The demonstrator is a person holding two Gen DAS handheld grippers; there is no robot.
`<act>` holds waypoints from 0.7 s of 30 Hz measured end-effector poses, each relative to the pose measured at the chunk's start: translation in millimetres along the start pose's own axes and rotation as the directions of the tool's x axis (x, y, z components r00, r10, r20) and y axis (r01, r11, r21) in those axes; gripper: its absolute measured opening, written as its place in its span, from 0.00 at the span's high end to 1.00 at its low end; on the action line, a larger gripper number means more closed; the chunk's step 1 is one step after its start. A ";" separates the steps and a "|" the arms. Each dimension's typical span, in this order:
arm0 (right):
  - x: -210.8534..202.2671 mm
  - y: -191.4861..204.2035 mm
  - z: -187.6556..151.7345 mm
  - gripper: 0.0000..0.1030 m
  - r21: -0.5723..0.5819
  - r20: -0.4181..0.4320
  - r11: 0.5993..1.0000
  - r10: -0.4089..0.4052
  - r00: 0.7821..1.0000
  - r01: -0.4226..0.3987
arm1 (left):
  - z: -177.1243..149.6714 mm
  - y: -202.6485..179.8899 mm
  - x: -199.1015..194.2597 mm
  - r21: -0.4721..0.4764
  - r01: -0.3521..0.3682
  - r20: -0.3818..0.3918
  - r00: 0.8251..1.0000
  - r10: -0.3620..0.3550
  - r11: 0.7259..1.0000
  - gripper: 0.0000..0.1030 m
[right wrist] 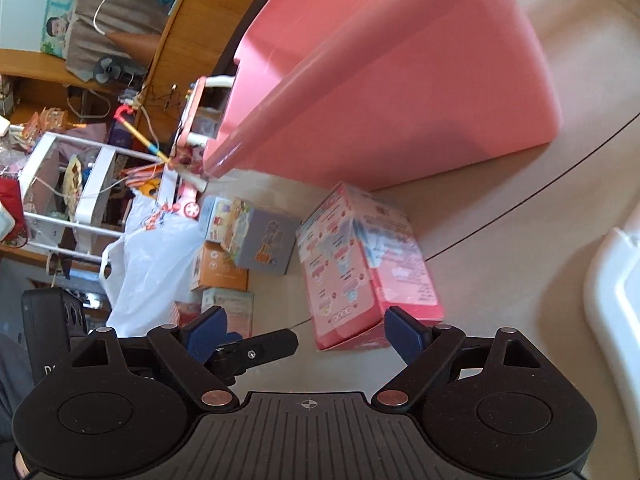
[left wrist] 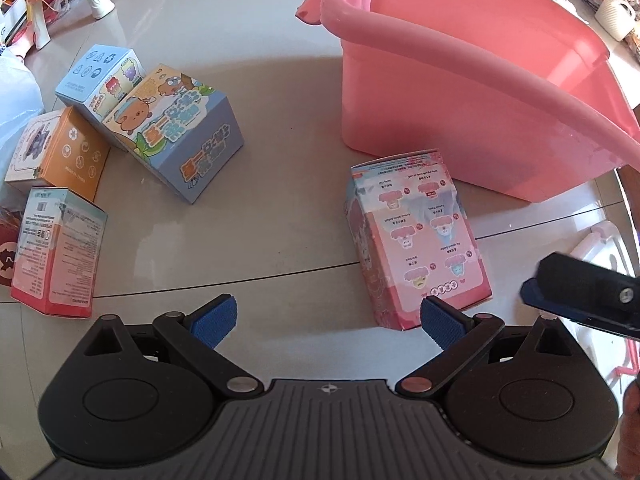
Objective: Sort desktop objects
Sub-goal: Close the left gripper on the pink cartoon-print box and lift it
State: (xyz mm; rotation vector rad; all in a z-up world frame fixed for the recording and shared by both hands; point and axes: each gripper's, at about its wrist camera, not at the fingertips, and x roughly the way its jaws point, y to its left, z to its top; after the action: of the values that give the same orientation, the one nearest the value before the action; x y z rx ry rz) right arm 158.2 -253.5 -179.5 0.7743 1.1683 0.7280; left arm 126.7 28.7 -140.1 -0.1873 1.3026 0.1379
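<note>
I'm lining up both wide, empty tongs (left wrist: 328,322) (right wrist: 306,334) on the pink box (left wrist: 420,236) beside the tub (left wrist: 480,92); next, close.

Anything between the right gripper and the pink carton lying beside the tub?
Nothing visible. The right gripper is open, with the pink printed cardboard carton directly ahead of its jaws on bare tabletop. The left gripper's finger pokes in beside the right gripper's left pad, off that line.
</note>
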 end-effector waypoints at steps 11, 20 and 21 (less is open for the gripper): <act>-58.3 -20.6 -1.5 0.17 0.034 0.210 0.980 -0.199 0.957 0.197 | 31.9 -43.1 34.7 -0.059 -0.003 -0.001 1.000 0.003 0.998 0.01; -58.8 -31.5 -11.0 0.17 0.038 0.216 0.952 -0.303 0.928 0.303 | 38.2 -54.5 67.1 -0.078 -0.111 -0.087 0.991 0.104 0.991 0.01; -58.8 -32.4 -11.3 0.17 0.041 0.218 0.952 -0.305 0.927 0.304 | 37.5 -54.6 69.8 -0.078 -0.114 -0.092 0.990 0.106 0.990 0.02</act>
State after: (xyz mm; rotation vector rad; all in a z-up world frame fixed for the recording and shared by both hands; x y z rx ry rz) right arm 136.6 -318.0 -178.8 0.6420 1.0556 0.3679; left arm 191.5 -16.8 -194.7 -0.1940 1.3963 0.2809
